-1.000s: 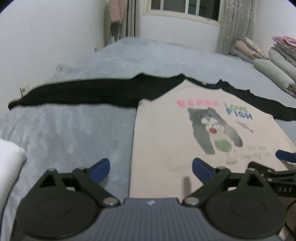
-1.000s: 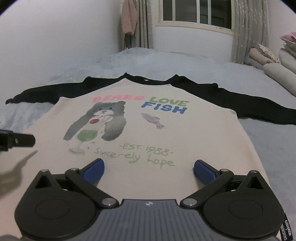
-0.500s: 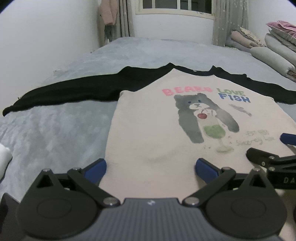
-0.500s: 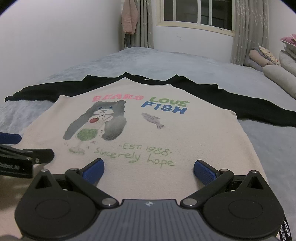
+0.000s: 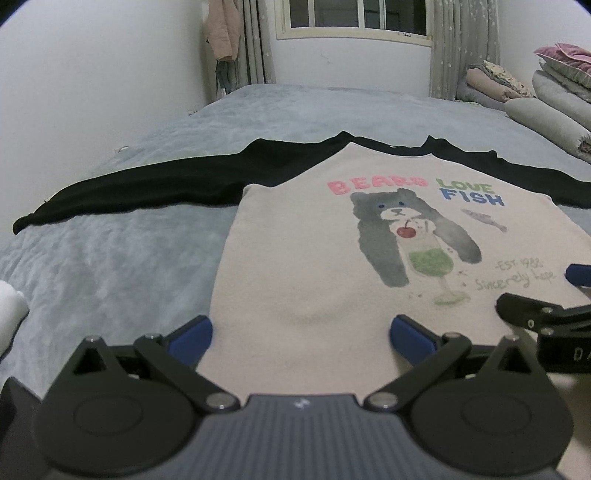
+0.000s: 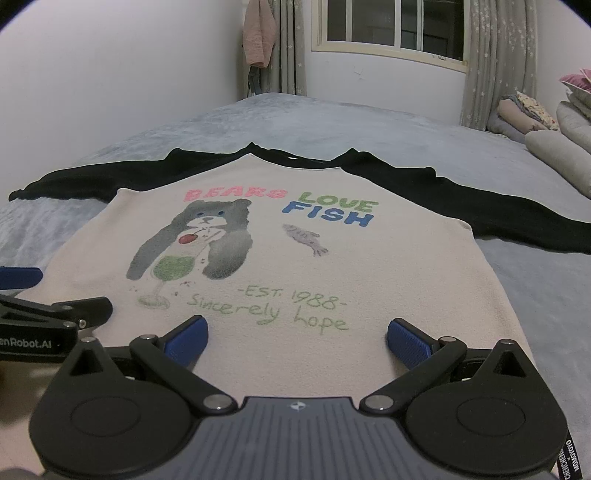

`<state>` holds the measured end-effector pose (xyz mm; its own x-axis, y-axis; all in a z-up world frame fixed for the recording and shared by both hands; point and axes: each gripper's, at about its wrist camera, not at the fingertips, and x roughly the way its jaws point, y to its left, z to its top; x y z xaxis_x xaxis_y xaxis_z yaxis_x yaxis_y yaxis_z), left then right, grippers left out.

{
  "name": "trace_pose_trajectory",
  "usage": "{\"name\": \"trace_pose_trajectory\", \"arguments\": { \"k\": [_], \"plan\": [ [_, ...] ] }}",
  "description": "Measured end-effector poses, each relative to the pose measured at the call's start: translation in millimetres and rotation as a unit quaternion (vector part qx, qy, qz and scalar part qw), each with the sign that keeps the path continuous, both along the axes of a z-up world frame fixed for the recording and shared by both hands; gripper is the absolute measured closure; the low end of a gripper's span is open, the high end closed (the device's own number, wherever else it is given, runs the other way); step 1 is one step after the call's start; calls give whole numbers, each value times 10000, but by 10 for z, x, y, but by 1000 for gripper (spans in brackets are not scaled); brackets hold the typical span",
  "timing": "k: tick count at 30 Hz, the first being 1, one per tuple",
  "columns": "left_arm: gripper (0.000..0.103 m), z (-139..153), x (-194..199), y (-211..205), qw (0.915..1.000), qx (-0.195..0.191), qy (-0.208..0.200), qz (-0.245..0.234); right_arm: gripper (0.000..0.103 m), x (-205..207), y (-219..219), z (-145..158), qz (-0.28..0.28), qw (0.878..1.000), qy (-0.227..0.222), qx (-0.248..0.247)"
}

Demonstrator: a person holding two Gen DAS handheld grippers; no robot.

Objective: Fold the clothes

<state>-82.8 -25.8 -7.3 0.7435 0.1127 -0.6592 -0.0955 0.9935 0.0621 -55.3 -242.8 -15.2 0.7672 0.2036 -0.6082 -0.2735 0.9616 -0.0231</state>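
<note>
Shirt (image 6: 332, 280) flat on bed (image 6: 332, 125), left claw (image 5: 301, 334), right claw (image 6: 297, 336) spread wide

Grey-blue bed cover (image 5: 110, 266) spread flat. Window (image 6: 391, 26) flanked by curtains (image 6: 491, 55). Pink garment (image 6: 258, 33) hung on wall. Folded bedding (image 5: 554, 107) stacked at right.

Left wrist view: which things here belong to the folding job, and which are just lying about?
Job:
bear shirt
left hand-held gripper
right hand-held gripper

Lying about:
stacked bedding
hanging pink garment
white cloth
</note>
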Motion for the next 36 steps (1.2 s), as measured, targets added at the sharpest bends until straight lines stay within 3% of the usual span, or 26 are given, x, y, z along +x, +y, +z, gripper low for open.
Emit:
{"name": "trace_pose_trajectory", "arguments": {
  "k": [36],
  "plan": [
    [0,9,-25,-18,10000,-7,11,30,0,-2,10,-6,-13,10000,-14,-17]
  ]
}}
